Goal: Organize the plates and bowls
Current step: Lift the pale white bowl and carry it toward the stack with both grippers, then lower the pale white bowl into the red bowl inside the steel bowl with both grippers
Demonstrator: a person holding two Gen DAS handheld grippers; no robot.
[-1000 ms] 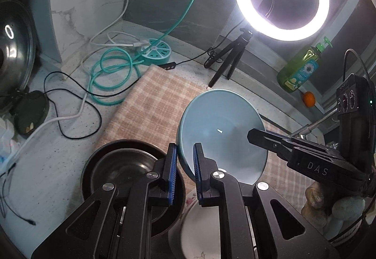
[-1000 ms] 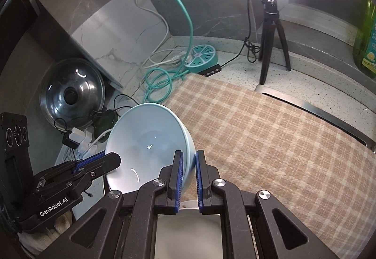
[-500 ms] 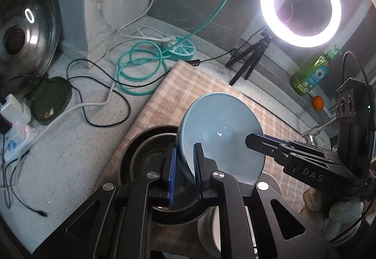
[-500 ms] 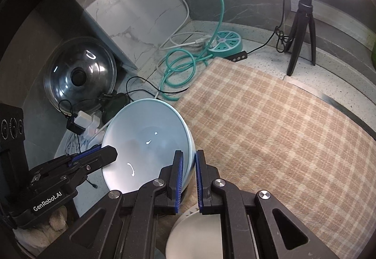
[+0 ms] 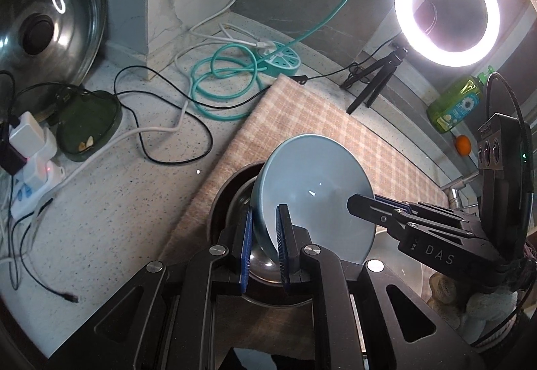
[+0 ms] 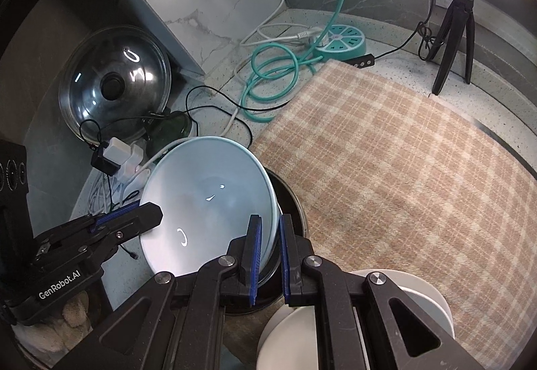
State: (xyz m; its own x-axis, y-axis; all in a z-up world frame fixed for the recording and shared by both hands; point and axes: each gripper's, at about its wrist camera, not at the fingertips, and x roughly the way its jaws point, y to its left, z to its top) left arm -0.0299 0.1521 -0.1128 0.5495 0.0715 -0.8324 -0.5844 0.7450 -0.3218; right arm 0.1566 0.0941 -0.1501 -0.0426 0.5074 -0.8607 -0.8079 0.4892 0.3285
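Left-wrist view shows my left tongs point(image 5: 263, 241) and right tongs point(image 5: 364, 202) each clamped on opposite rims of the blue bowl point(image 5: 315, 192), now carried lower over the dark metal bowl point(image 5: 231, 199) on the checked cloth point(image 5: 322, 131), ready to nest.

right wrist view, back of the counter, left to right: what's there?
Pot lid → coiled teal cable → round teal power strip → black tripod.
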